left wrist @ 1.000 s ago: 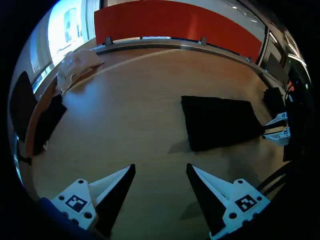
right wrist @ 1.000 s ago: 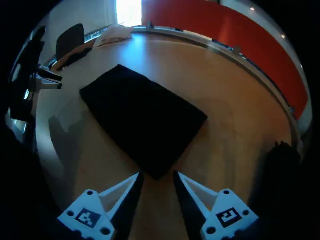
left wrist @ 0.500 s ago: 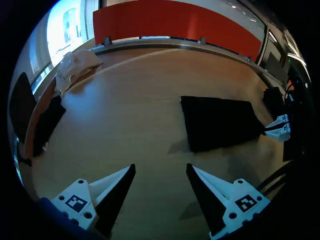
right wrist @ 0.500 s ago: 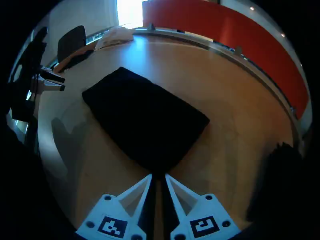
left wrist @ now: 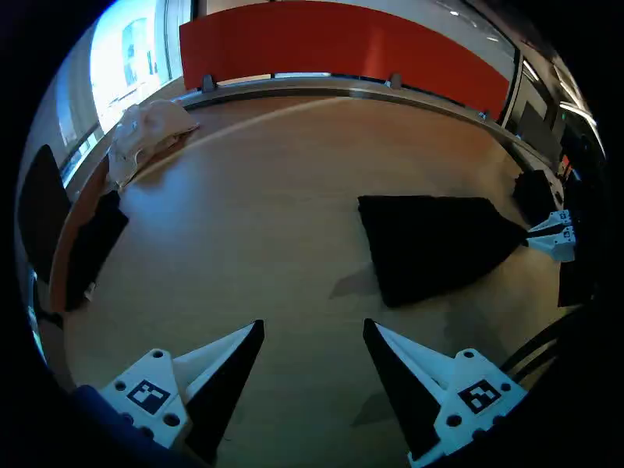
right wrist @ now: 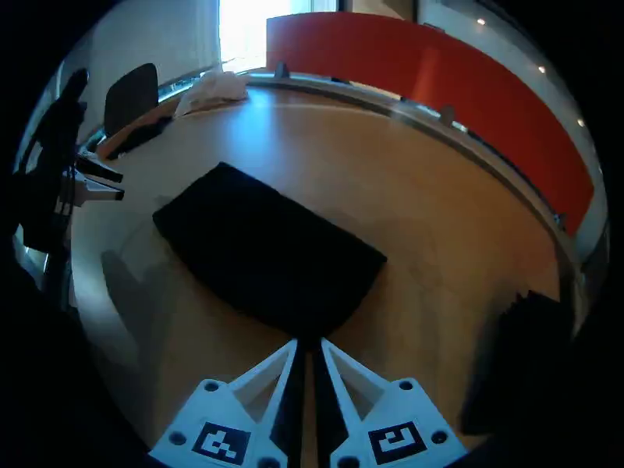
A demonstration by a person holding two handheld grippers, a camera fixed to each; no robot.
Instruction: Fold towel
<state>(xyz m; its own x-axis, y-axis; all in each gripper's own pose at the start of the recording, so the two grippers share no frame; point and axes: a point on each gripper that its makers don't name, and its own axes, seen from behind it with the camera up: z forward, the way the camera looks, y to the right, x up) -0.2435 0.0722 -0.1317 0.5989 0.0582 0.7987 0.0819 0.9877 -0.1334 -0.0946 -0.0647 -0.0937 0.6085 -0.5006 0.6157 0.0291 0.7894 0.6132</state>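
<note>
Black towel (right wrist: 265, 249) lies on the wooden worktop (left wrist: 257, 203). The right gripper (right wrist: 308, 347) has its fingers clenched on the towel's near corner. The left gripper (left wrist: 312, 324) hangs with fingers spread, grasping nothing.

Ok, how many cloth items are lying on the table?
4: the black towel pinched by the right gripper, a white bundle at the far edge, a dark cloth by the chair, a dark heap beside the right gripper. Others may be hidden.

One black towel (left wrist: 433, 242), one pale cloth heap (left wrist: 148, 132), two other dark cloths (left wrist: 93, 234) (left wrist: 534, 195), one chair (right wrist: 132, 93), one red panel (left wrist: 335, 39), one tabletop (left wrist: 257, 195), and two grippers: left gripper (left wrist: 312, 327), right gripper (right wrist: 309, 347).
</note>
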